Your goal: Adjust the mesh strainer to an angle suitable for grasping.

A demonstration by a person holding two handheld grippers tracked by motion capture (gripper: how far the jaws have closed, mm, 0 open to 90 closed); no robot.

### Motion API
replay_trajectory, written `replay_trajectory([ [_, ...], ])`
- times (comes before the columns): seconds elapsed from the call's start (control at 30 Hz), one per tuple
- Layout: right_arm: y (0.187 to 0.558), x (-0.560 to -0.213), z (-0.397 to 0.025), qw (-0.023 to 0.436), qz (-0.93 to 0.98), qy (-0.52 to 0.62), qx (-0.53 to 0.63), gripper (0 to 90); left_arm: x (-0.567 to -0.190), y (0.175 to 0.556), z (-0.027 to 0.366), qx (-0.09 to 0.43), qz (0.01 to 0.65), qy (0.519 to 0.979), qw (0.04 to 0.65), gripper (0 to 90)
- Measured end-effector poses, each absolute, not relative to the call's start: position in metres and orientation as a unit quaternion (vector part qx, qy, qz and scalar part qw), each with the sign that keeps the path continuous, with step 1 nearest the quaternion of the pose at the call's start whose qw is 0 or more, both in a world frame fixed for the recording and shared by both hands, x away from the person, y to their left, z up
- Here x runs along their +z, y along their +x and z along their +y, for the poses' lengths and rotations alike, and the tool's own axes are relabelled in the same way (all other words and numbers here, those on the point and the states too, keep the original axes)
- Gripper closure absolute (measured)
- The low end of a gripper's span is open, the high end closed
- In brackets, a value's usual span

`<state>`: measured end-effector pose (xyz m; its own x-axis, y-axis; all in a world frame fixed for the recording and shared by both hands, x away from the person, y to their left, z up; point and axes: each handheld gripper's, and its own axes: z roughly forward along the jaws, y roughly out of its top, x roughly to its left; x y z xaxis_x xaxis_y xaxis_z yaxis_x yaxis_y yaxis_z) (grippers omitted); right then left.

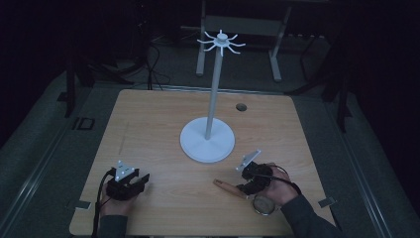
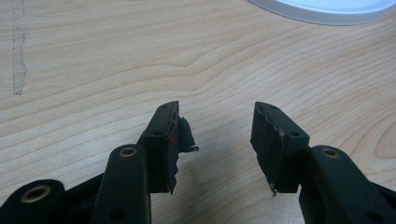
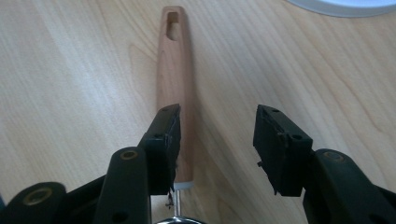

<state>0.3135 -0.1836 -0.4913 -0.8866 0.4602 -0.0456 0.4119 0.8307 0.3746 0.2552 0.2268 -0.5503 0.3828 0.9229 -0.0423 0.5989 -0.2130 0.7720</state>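
Strainer handle (image 3: 175,88), a wooden piece with a hanging slot at its far end, is seen lying flat on the table (image 1: 148,124), near the front edge on the person's right side.

At the left, the left gripper (image 1: 140,181) is held low over bare wood. In the left gripper view its jaws stand wide apart, and nothing is held between them.

In the middle, a white hook stand (image 1: 208,134) is placed upright on its round base, with radial hooks at the top of the pole.

At the right, the right gripper (image 3: 217,140) is positioned over the handle, jaws spread wide and nothing gripped. The handle is not centred in the gap: it lies under the left-hand jaw in the right gripper view. The round metal mesh bowl (image 1: 263,205) is seen just beside the right hand in the high view.

Fault risk is judged as follows. If the jaws are closed from this offset, the handle may be pushed sideways or pinched at its edge, and the grip may slip on lifting. A grip far from the bowl end may let the strainer tip, making the slot hard to align with a hook.
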Motion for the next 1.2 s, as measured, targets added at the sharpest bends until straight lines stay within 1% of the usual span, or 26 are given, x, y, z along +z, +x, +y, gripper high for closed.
replay_trajectory([
  [0.33,0.313,-0.496,-0.174,0.038,0.963,0.215,0.161,49.1,-0.551,0.256,0.227,0.22,0.511,0.746,0.366,52.3],
  [0.73,0.314,-0.505,-0.164,0.023,0.972,0.196,0.131,51.0,-0.55,0.256,0.229,0.22,0.514,0.743,0.367,52.0],
  [0.9,0.314,-0.51,-0.162,0.017,0.974,0.193,0.12,55.7,-0.551,0.257,0.228,0.219,0.513,0.746,0.365,51.8],
  [1.2,0.313,-0.515,-0.158,0.01,0.976,0.188,0.106,60.8,-0.551,0.257,0.228,0.22,0.513,0.746,0.365,51.8],
])
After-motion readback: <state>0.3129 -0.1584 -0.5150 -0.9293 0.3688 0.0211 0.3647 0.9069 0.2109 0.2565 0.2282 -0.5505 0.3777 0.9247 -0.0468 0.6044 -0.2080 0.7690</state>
